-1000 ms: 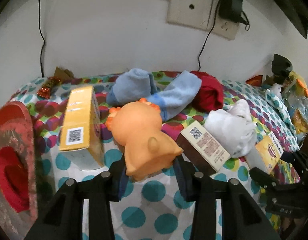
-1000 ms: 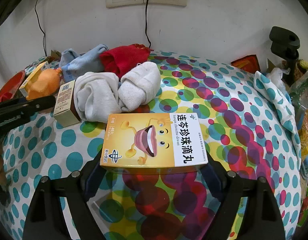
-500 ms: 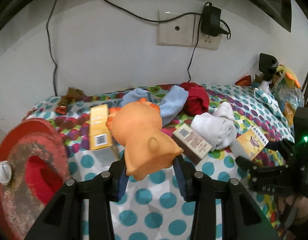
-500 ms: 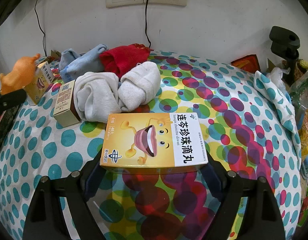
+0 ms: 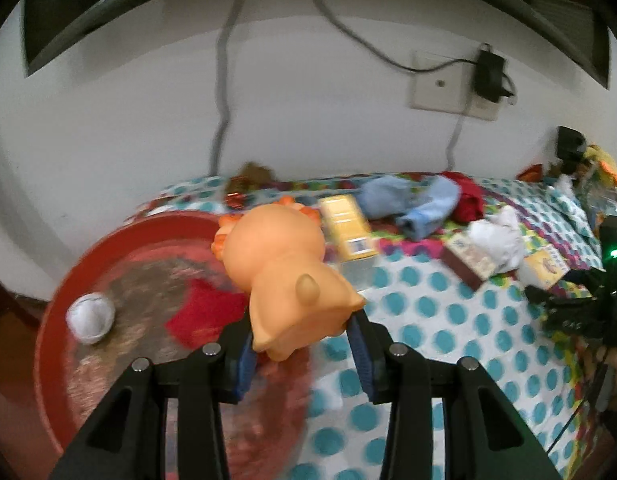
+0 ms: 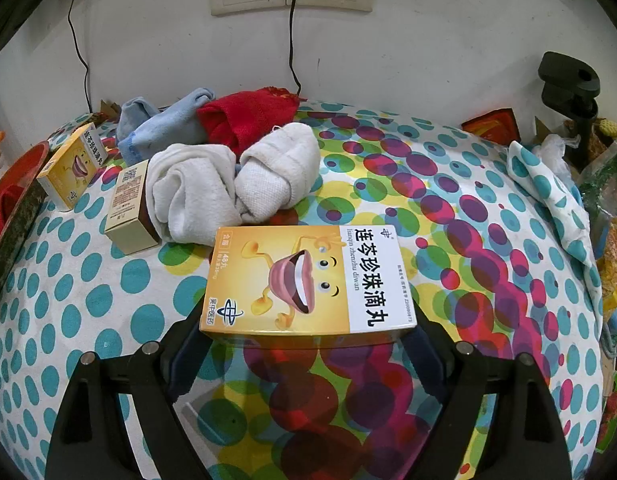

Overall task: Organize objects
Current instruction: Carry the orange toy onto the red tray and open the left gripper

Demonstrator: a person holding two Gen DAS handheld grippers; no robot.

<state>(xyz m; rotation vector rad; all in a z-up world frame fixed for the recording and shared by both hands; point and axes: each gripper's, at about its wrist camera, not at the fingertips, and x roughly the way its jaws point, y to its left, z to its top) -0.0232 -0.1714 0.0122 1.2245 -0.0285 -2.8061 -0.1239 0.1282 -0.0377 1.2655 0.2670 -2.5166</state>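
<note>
Orange and rubbery-looking, the rounded animal toy (image 5: 284, 276) sits clamped at its narrow rear end between the blue pads of the left tongs (image 5: 302, 354), held in the air above the near edge of the round red tray (image 5: 56, 320), which already holds a small white ball (image 5: 90, 318) and a red cloth (image 5: 206, 312). That grip is the weak point: most of the toy's bulk hangs beyond the pads, so a quick swing could lever it loose or let it twist. Released from this height it may bounce or roll off the tray and knock the ball.

The right tongs (image 6: 306, 356) are clamped across the wide yellow cardboard medicine box with the cartoon mouth (image 6: 308, 280), low over the polka-dot desk (image 6: 108, 300). The pads catch only the near corners, so the box could pivot downward, and a hard squeeze might dent the card. Just beyond it, the rolled white socks (image 6: 228, 184) could snag on a forward move.
</note>
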